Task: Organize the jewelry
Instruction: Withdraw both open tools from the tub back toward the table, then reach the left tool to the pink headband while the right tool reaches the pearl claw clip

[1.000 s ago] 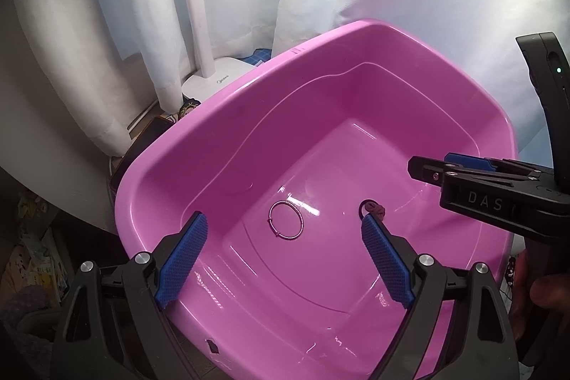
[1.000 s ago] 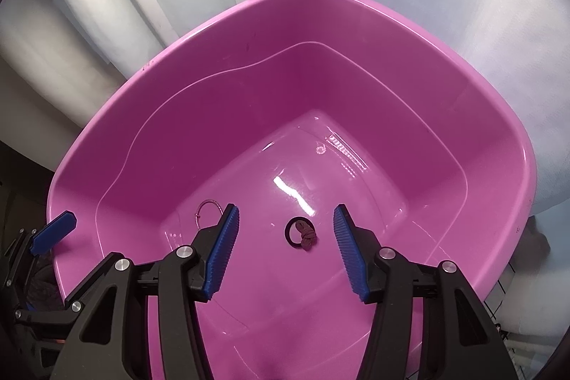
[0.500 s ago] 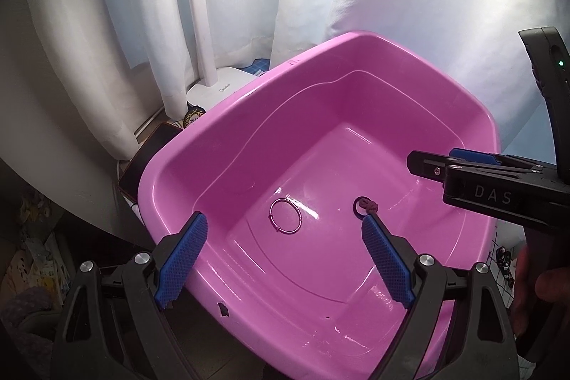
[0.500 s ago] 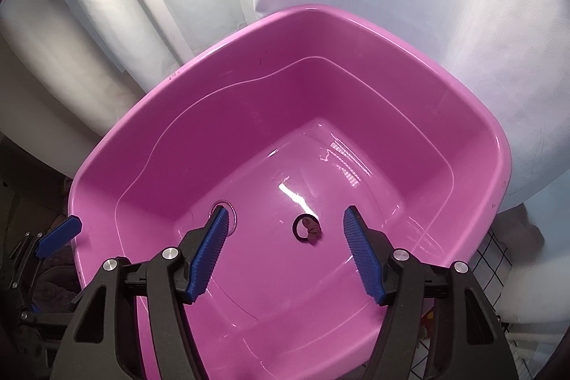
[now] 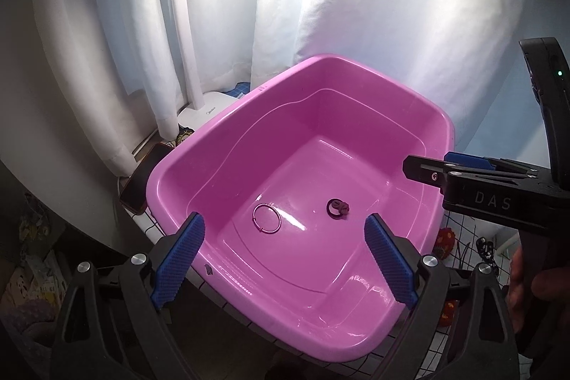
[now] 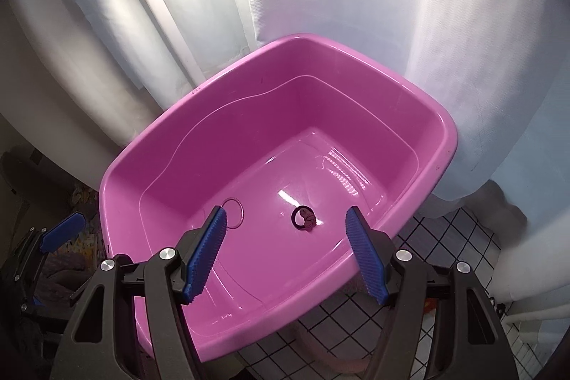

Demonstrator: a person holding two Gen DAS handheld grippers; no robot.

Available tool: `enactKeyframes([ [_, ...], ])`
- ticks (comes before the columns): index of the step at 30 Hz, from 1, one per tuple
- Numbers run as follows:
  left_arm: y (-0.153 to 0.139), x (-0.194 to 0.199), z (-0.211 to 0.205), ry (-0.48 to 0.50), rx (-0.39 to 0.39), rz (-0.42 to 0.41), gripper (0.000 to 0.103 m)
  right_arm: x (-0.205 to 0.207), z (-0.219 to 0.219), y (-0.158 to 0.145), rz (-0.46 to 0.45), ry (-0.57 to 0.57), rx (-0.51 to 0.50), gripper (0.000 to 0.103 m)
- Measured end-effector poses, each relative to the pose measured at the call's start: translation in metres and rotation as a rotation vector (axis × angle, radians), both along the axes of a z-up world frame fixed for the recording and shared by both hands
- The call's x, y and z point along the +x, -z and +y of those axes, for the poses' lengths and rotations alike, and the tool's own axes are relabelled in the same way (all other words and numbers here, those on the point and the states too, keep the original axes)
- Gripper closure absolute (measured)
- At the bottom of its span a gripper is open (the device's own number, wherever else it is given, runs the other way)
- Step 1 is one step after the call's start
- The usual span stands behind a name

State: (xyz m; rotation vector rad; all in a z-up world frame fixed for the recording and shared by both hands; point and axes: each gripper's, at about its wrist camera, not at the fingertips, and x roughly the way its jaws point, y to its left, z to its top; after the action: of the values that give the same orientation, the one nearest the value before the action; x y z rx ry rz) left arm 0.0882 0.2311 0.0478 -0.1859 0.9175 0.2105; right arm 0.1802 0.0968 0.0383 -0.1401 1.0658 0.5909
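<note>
A pink plastic tub (image 5: 228,127) (image 6: 160,145) holds two pieces of jewelry on its floor. A thin metal bangle (image 5: 267,223) lies to the left; in the right wrist view the bangle (image 6: 239,212) is partly behind my left finger. A dark ring with a small ornament (image 5: 337,208) (image 6: 304,218) lies to the right. My left gripper (image 5: 285,259) is open and empty, above the tub's near edge. My right gripper (image 6: 286,255) is open and empty, above the tub; its body shows at the right of the left wrist view (image 5: 491,198).
White curtains (image 5: 338,6) hang behind the tub. A white lamp base (image 5: 210,111) and a dark phone-like slab (image 5: 142,180) sit left of the tub. The tub stands on a white tiled grid surface (image 6: 445,248) with small items at the right (image 5: 447,237).
Both grippers have pulled back and up from the tub, so the tub looks smaller and lower. The bangle and the ring have not moved. Both grippers stay open.
</note>
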Motion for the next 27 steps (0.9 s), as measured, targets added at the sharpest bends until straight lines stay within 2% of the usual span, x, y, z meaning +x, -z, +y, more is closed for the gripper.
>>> enactKeyframes([
  [10,-0.026,-0.017,-0.048,0.092,0.016,-0.072,0.008,-0.031,-0.063,-0.018,-0.055,0.09,0.044,0.036],
  [16,-0.032,-0.027,-0.081,0.167,0.008,-0.103,0.006,-0.061,-0.125,-0.021,-0.112,0.194,0.045,0.032],
  [22,-0.027,-0.038,-0.12,0.261,0.006,-0.106,0.006,-0.107,-0.191,-0.009,-0.161,0.308,0.032,0.03],
  [27,-0.016,-0.045,-0.156,0.338,-0.016,-0.097,0.006,-0.147,-0.253,0.014,-0.143,0.418,0.035,0.03],
])
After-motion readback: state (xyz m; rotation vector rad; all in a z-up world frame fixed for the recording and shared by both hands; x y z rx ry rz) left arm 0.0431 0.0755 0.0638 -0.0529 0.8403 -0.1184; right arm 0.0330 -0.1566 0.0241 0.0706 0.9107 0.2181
